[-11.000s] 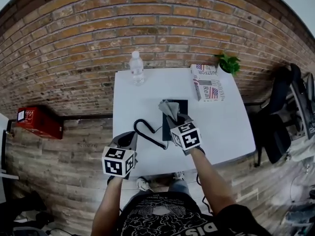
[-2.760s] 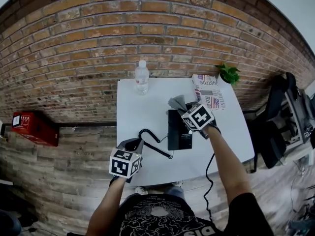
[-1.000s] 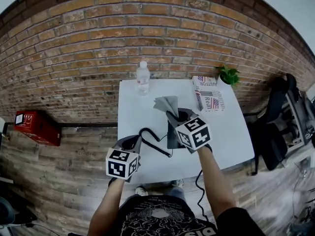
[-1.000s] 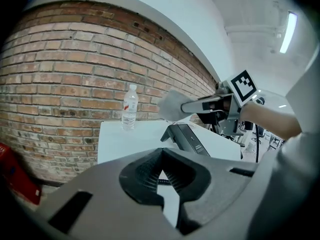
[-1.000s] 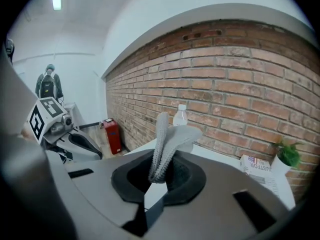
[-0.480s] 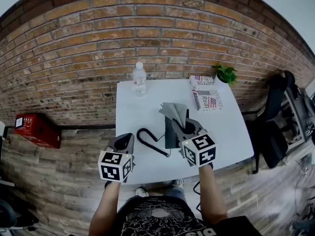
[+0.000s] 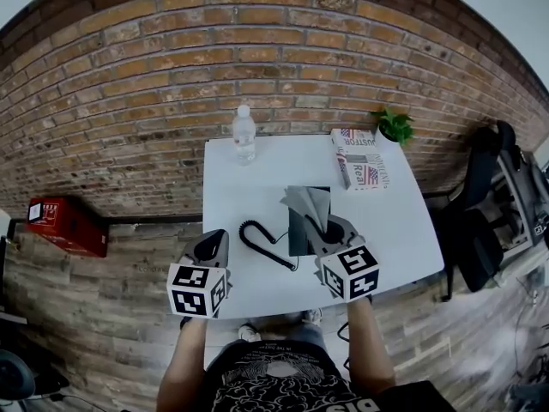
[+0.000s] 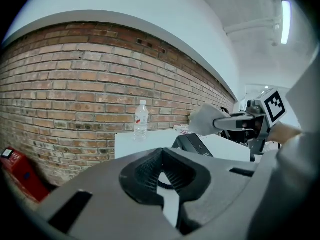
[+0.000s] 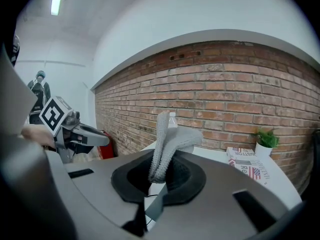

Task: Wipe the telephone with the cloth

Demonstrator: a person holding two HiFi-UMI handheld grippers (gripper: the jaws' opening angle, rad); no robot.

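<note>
The black telephone (image 7: 300, 230) lies at the middle of the white table (image 7: 386, 221), and its coiled cord (image 7: 260, 238) runs off to the left. My right gripper (image 7: 322, 228) is shut on a grey cloth (image 7: 306, 202), which it holds over the far half of the phone; I cannot tell whether the two touch. In the right gripper view the cloth (image 9: 167, 139) sticks up from between the jaws. My left gripper (image 7: 210, 245) hovers at the table's near left edge, shut with nothing in it. The left gripper view shows the phone (image 8: 192, 143) under the cloth (image 8: 202, 120).
At the back of the table are a water bottle (image 7: 244, 136), a folded newspaper (image 7: 358, 157) and a small green plant (image 7: 392, 125). A red box (image 7: 60, 226) lies on the floor to the left. A dark chair (image 7: 480, 221) is to the right. A brick wall runs behind the table.
My right gripper has drawn back toward me, taking the cloth along the phone from its far end. The left gripper has shifted a little to the left and nearer.
</note>
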